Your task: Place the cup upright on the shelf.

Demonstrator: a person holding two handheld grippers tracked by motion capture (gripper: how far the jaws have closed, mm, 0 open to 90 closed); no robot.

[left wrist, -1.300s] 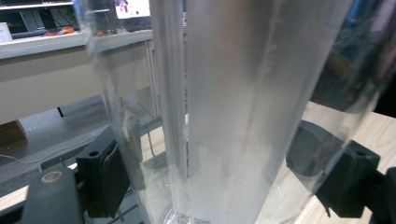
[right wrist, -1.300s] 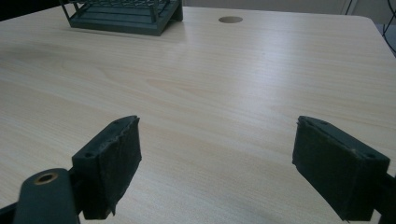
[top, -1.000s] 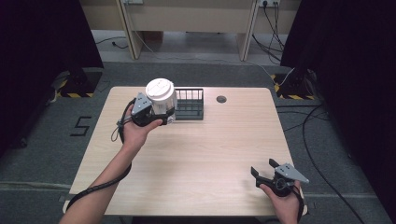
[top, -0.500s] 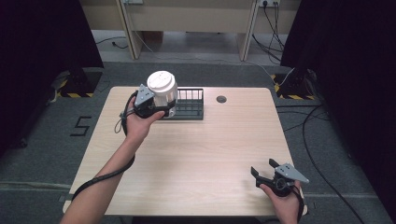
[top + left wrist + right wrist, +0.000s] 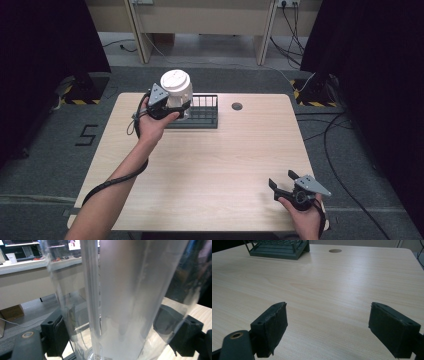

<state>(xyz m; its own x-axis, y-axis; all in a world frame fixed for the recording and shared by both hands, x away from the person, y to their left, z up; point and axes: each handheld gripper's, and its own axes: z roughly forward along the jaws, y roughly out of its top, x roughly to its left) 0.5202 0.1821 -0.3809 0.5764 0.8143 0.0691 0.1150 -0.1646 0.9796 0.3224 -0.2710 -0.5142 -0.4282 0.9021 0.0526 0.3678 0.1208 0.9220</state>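
The left forearm is stretched forward across the table (image 5: 210, 170), and the left gripper (image 5: 167, 106) is held above the far left edge, beside the wire rack (image 5: 202, 112). Its jaws are clamped on a clear plastic cup (image 5: 176, 90) with a white lid, kept upright and lifted off the table. The right gripper (image 5: 287, 187) is held low near the front right corner, its jaws spread wide with nothing between them.
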